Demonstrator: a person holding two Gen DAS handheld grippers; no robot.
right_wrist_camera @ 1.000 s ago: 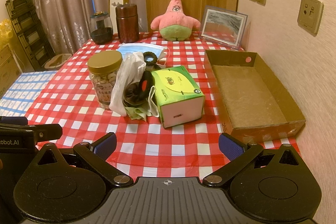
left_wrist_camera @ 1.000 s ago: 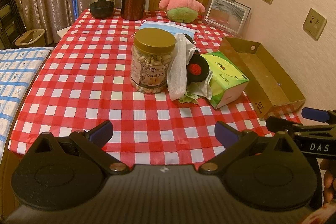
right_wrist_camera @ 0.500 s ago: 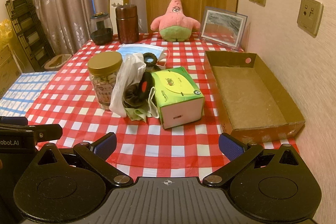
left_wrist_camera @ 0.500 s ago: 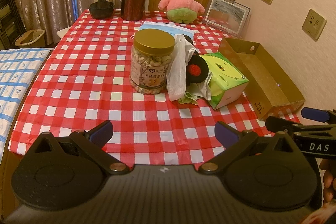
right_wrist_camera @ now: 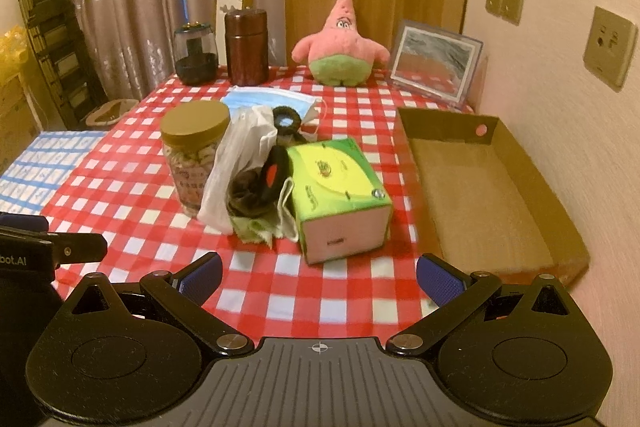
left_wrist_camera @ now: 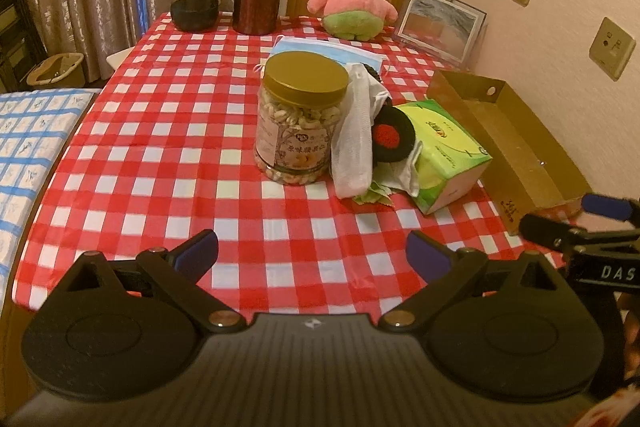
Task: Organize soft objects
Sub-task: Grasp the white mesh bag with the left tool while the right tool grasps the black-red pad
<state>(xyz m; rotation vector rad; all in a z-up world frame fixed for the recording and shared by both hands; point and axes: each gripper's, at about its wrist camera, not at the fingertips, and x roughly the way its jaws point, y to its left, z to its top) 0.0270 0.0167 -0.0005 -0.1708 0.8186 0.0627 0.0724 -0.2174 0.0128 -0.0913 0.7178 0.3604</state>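
Grippers: left gripper (left_wrist_camera: 312, 251) and right gripper (right_wrist_camera: 318, 275) both spread wide, empty, above near table edge. Soft pile (right_wrist_camera: 250, 183) ahead, well apart, wedged between nut jar (right_wrist_camera: 194, 155) and tissue box (right_wrist_camera: 340, 191); cardboard tray (right_wrist_camera: 556, 219) right.

The left claw (left_wrist_camera: 312, 253) is held wide apart, empty, above the near edge of the checked tabletop (left_wrist_camera: 160, 147). A nut jar (left_wrist_camera: 301, 119), white cloth (left_wrist_camera: 356, 143) and tissue box (left_wrist_camera: 448, 151) are clustered mid-table. A pink starfish plush (left_wrist_camera: 352, 5) is seated at the far edge.
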